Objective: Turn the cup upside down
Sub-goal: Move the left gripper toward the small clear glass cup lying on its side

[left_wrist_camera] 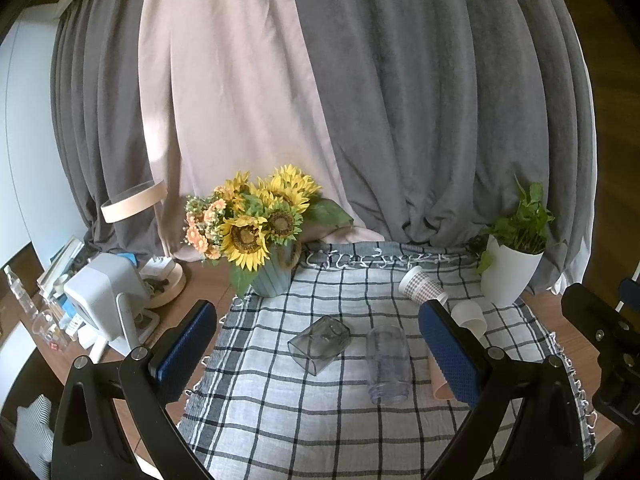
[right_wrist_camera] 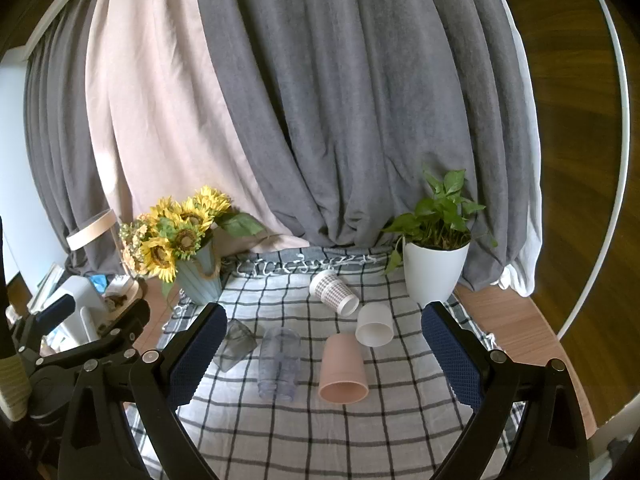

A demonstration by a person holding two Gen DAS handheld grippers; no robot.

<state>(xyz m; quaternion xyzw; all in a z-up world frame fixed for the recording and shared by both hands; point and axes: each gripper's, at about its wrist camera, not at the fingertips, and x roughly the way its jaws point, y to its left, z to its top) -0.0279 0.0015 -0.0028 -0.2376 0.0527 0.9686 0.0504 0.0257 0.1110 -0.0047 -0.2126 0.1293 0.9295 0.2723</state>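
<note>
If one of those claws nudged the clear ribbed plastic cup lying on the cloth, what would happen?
The clear ribbed plastic cup lies on its side on the checked cloth, so it would probably roll, curving since it tapers slightly. It looks thin and empty, so likely light. Its smooth wall may slip between pads.

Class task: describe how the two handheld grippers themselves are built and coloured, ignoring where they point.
Both the left gripper and the right gripper look alike: matte black angular frames with triangular cut-outs, silver round bolt heads at the joints, and two long fingers faced with dark blue, dimpled rubber pads. No cables or printed markings show. Sleeves and hands are out of view.
</note>
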